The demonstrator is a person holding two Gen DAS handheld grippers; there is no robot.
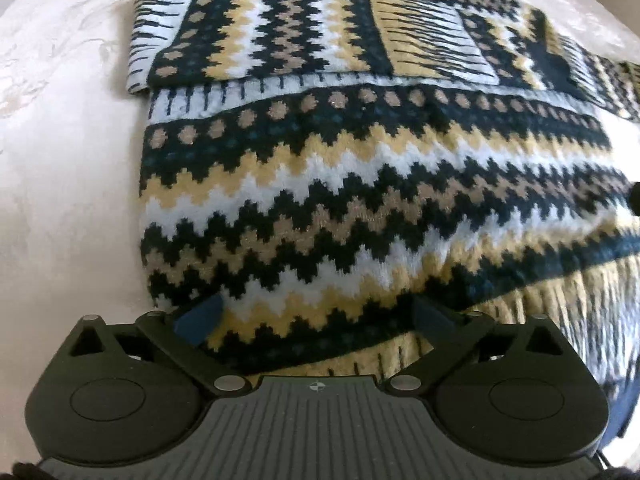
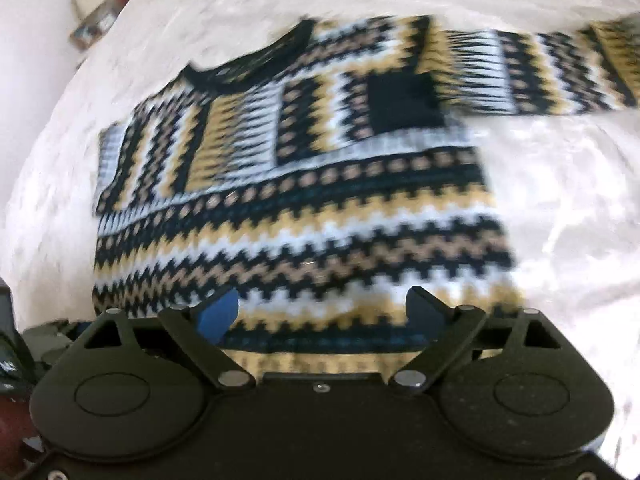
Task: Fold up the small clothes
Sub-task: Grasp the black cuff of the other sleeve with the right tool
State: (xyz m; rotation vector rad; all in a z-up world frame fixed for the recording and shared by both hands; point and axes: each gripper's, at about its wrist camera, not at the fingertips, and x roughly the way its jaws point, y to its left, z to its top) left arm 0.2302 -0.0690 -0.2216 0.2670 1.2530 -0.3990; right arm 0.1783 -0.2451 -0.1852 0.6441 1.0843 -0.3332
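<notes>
1 patterned sweater (image 1: pixel 360 184) lies flat on the pale tabletop (image 1: pixel 68 184), spread out ahead of both pairs of my fingers. My left gripper (image 1: pixel 316 316) has its fingers (image 1: pixel 200 320) wide apart, and they grip nothing; the sweater's ribbed bottom hem sits between them and just under their tips, with the zigzag bands running away in front and the dark collar at the far end. A sleeve is folded across the chest beyond the fingers. My right gripper (image 2: pixel 324 312) is likewise spread wide with nothing clamped; in its blurred view the sweater (image 2: pixel 296 216) has its hem between the 2 fingers (image 2: pixel 218 314), and the other sleeve stretches out to the far right across the tabletop (image 2: pixel 560 208).
</notes>
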